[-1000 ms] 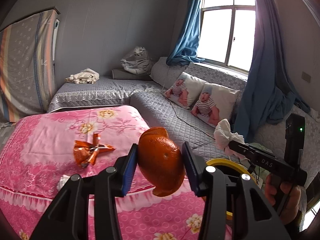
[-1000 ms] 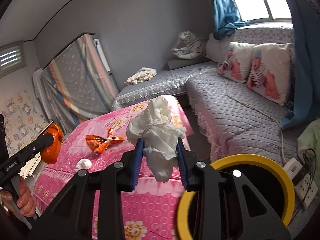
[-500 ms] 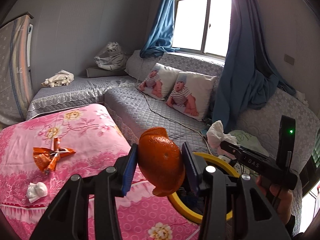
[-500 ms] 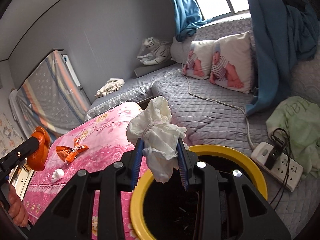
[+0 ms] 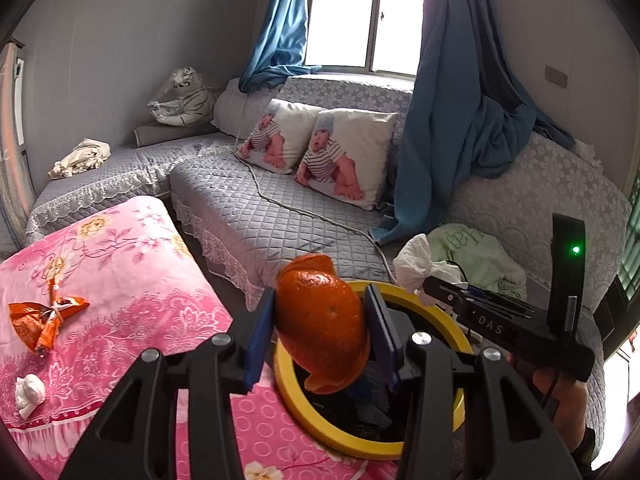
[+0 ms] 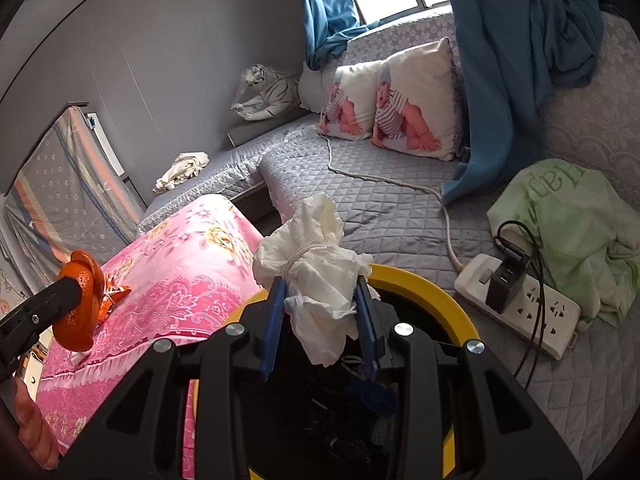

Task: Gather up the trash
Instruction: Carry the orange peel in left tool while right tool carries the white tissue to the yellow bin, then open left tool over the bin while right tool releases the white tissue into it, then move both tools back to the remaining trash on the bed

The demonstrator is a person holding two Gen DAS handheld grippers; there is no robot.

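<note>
The left gripper (image 5: 322,330) is clamped on a piece of orange peel (image 5: 323,326), its blue pads pressing the peel from both sides so that it hangs free. Just beyond and below its fingertips sits the yellow-rimmed bin (image 5: 320,426), so the peel is held over the near edge of the opening, presumably ready to be dropped in.

The right gripper (image 6: 320,312) is clamped on a crumpled white tissue (image 6: 316,276), which bulges up above the pads and trails down between them. The bin (image 6: 420,280) lies directly under and ahead of this gripper, its dark inside showing a few scraps already. In the left view the tissue (image 5: 414,266) appears off to the right, above the far side of the yellow rim.

Both pieces seem held high and clear of the rim so they can fall straight in once the grippers let go.

More trash lies well to the left of the left gripper on the pink tabletop (image 5: 132,280): an orange wrapper (image 5: 42,318) and, nearer, a small white wad (image 5: 29,394). Judging by these, the collecting is only partly done.
</note>
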